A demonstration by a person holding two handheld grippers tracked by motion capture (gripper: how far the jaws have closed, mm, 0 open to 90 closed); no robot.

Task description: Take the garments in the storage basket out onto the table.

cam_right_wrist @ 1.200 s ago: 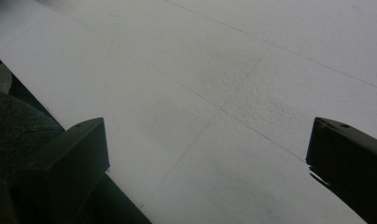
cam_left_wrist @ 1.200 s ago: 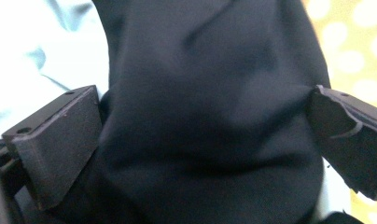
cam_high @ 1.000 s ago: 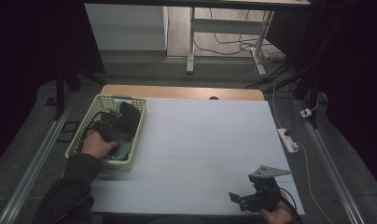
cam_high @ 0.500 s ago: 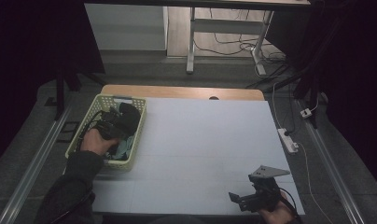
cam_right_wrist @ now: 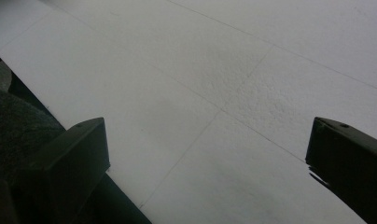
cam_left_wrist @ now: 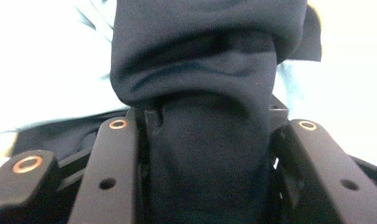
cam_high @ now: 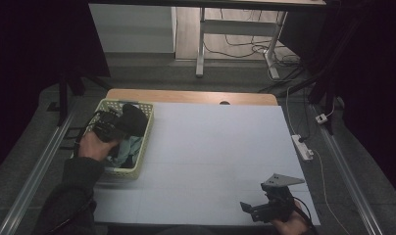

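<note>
Two hand-held grippers work at a white foam-covered table [cam_high: 206, 147], and the pale green plastic lattice basket [cam_high: 146, 131] at its left edge serves as the landmark. The left gripper [cam_high: 118, 123] hangs over the basket's middle, gripped by the person's left hand [cam_high: 94, 146], whose dark sleeve runs back toward the near left corner of the table. Its jaws have just been closing and now stand clamped on a dark navy cloth garment [cam_high: 132, 120], which bulges up above the basket's far right rim. In the left gripper view the same navy fabric [cam_left_wrist: 200, 116] is bunched thickly between the two black jaws, with folds spilling over the top of them. Beneath it, inside the basket, lies a light blue cloth [cam_high: 130, 147], seen again pale and blurred around the navy one [cam_left_wrist: 51, 60]. The right gripper [cam_high: 252, 209] sits well apart from the basket, low over the table's near right corner, with its grey three-cornered plate [cam_high: 280, 180] on top. Its jaws stand wide apart with nothing between them; the right gripper view looks between them onto bare white table surface [cam_right_wrist: 224, 93]. A white power strip [cam_high: 303, 147] lies on the floor off the table's right side, far from the basket.
</note>
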